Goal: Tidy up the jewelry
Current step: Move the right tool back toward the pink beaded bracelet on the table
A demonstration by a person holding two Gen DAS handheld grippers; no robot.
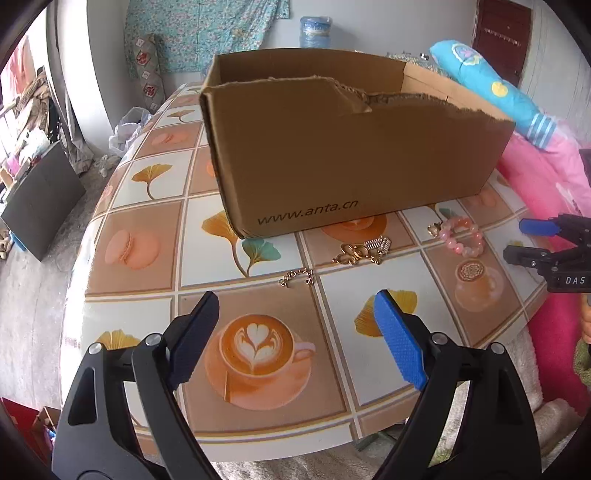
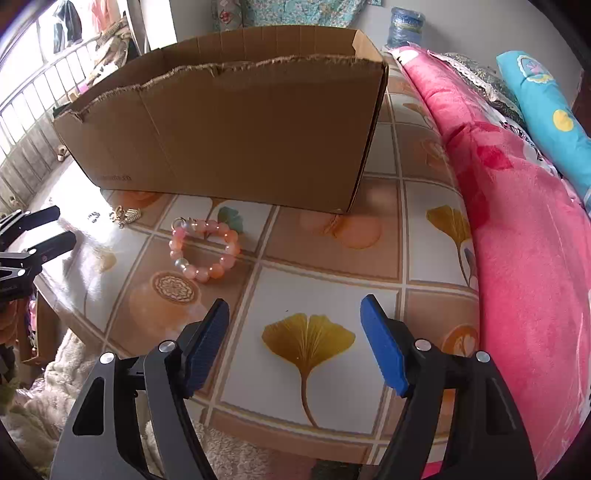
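An open cardboard box [image 1: 332,147] stands on the patterned table; it also shows in the right wrist view [image 2: 229,122]. In front of it lie a pink bead bracelet [image 1: 461,236], also seen in the right wrist view [image 2: 205,249], a gold and silver ornament [image 1: 364,251] and a short gold chain [image 1: 295,277]. My left gripper [image 1: 295,325] is open and empty, hovering near the chain. My right gripper [image 2: 295,325] is open and empty, to the right of the bracelet; it shows at the right edge of the left wrist view [image 1: 524,240].
A pink blanket [image 2: 517,221] and a blue pillow [image 2: 546,103] lie along the table's right side. A white fleece [image 2: 55,387] hangs at the near edge. The table's left edge [image 1: 85,258] drops to the floor. A water jug [image 1: 314,31] stands behind the box.
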